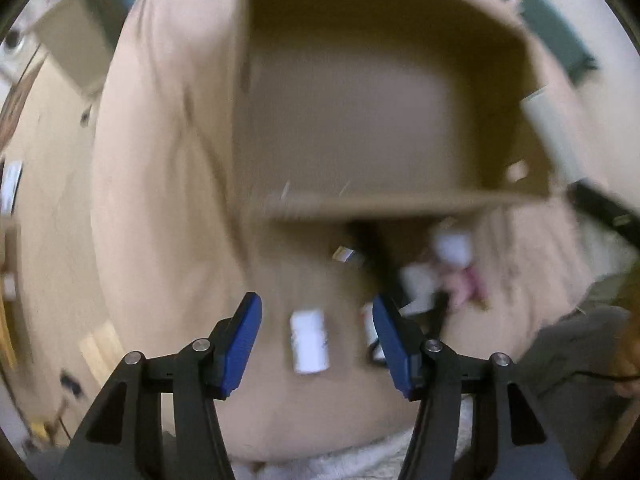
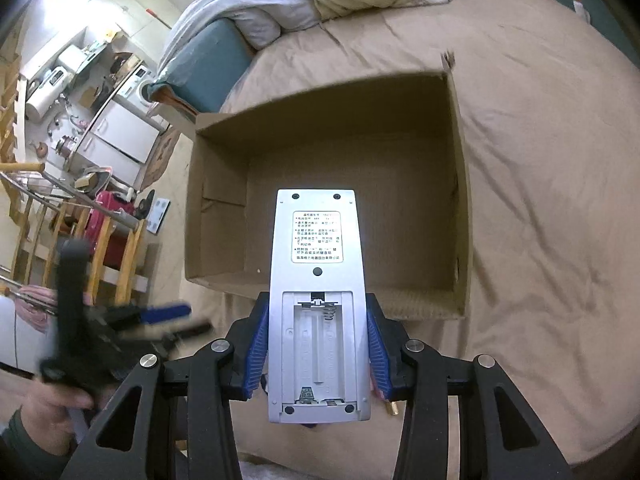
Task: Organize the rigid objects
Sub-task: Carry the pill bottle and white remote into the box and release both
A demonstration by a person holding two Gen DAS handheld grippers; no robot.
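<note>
Above cardboard box (image 2: 332,208) — gripped remote control (image 2: 318,304)

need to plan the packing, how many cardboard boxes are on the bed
1. The box sits open on the bed, just ahead of the remote held in the right gripper. The left wrist view shows the same box, blurred. Others could lie out of frame.

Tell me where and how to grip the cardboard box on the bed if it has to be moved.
Take the box by its near wall's top edge, coming from above with one finger inside and one outside. It stands open-topped, its walls thin and upright, and it is far too wide to span. The right gripper must first release the remote.
</note>
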